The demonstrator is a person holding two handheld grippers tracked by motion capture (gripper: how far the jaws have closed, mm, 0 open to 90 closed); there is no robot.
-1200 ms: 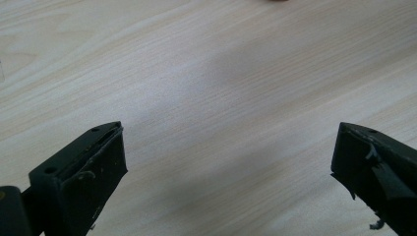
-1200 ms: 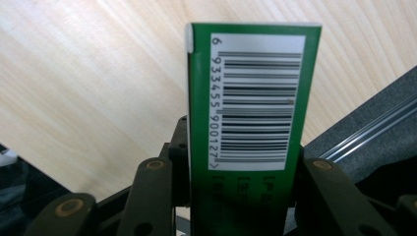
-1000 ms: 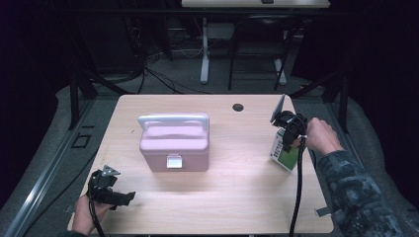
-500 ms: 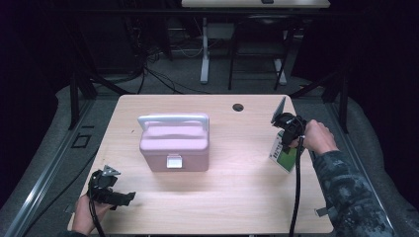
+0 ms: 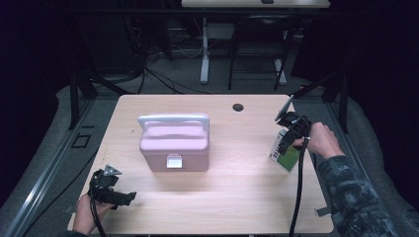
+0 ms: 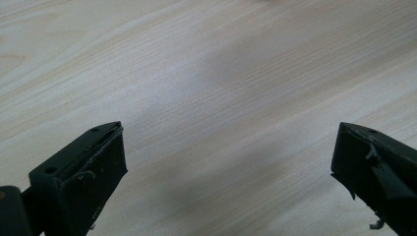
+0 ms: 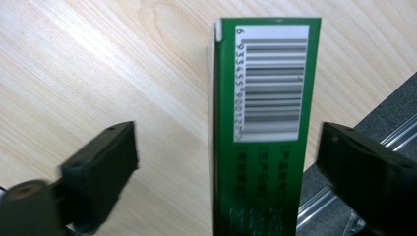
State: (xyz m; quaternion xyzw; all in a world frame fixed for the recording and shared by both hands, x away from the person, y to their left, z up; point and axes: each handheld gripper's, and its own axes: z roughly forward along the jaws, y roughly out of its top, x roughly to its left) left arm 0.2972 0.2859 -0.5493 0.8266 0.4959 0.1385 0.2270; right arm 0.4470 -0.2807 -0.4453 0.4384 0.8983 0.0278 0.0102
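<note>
A tall green carton (image 7: pixel 265 123) with a barcode on its side stands near the table's right edge (image 5: pixel 284 157). My right gripper (image 7: pixel 228 142) reaches down over it from above (image 5: pixel 288 132). Its jaws have just been opening. They now stand wide on either side of the carton with wood showing in both gaps, so the pads are clear of it. A pink lidded box (image 5: pixel 174 148) with a white handle sits at the table's middle. At the front left corner my left gripper (image 5: pixel 123 197) lies low over bare wood, open (image 6: pixel 228 132), with nothing between its fingers.
The wooden table (image 5: pixel 237 197) has a round cable hole (image 5: pixel 238 107) at its far edge. The carton stands close to the right edge, with grey floor and a metal rail (image 7: pixel 344 196) below it. A cable (image 5: pixel 299 192) trails from the right gripper toward the front.
The right hand has barely shifted above the carton, which stays standing in the same spot. The left gripper and the pink box have not moved.
</note>
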